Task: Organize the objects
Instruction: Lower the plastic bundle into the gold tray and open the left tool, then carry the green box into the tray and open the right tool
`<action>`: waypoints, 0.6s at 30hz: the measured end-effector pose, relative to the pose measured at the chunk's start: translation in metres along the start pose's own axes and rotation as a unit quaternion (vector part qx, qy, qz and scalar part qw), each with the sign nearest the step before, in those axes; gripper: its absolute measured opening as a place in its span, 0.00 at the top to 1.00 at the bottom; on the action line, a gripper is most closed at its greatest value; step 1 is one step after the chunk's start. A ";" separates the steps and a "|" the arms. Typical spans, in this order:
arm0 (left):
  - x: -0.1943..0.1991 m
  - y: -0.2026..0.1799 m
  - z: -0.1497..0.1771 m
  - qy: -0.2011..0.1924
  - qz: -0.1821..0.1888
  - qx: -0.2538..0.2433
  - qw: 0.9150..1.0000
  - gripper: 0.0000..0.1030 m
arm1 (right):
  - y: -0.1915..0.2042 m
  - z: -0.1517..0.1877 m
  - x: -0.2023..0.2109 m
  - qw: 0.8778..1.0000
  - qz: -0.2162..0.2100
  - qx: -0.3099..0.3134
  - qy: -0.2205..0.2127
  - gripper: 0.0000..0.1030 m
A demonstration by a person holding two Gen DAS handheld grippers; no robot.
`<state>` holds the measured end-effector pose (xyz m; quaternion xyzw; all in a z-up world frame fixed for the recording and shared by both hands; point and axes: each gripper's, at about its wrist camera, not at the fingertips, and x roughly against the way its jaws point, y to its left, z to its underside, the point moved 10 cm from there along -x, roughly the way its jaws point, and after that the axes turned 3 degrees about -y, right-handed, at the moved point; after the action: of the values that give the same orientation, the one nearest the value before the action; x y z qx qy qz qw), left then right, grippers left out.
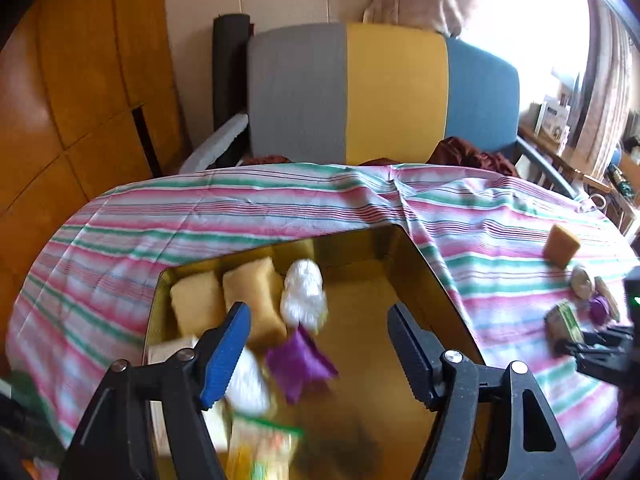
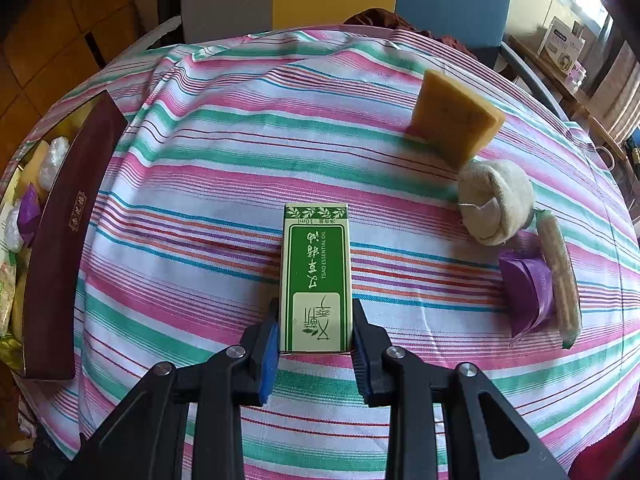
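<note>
Right gripper point(image 2: 314, 338) fingers clamp the green carton point(image 2: 316, 280) at its near end – it may pivot and slip. Left gripper point(image 1: 318, 350) fingers gape, empty, over the box point(image 1: 436, 276).

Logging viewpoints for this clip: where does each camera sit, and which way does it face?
Left wrist: on the left gripper, angled down into the gold box; its open fingers show.
Right wrist: on the right gripper, facing down at the striped cloth; fingers shut on the green carton.
Shared: box, carton, yellow sponge.
</note>
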<state>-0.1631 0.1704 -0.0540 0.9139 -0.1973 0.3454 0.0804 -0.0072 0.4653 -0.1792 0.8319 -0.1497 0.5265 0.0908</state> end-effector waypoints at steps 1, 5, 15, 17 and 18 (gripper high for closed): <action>0.005 0.001 0.005 -0.001 -0.001 0.004 1.000 0.30 | 0.000 -0.001 0.000 1.000 0.001 0.001 0.000 0.71; 0.024 0.008 0.024 -0.002 -0.014 0.013 1.000 0.30 | 0.000 -0.001 0.000 1.000 0.003 0.001 -0.002 0.71; 0.047 0.014 0.037 -0.022 -0.026 0.014 0.999 0.27 | -0.001 0.004 0.002 1.000 0.007 -0.001 -0.007 0.71; 0.048 0.015 0.038 -0.023 -0.028 0.014 0.999 0.27 | -0.001 0.004 0.002 1.000 0.008 -0.001 -0.008 0.71; 0.049 0.016 0.039 -0.023 -0.028 0.015 0.999 0.27 | -0.001 0.004 0.002 1.000 0.010 -0.001 -0.009 0.71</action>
<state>-0.1127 0.1302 -0.0501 0.9278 -0.1688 0.3248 0.0719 -0.0024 0.4646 -0.1793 0.8349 -0.1590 0.5199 0.0854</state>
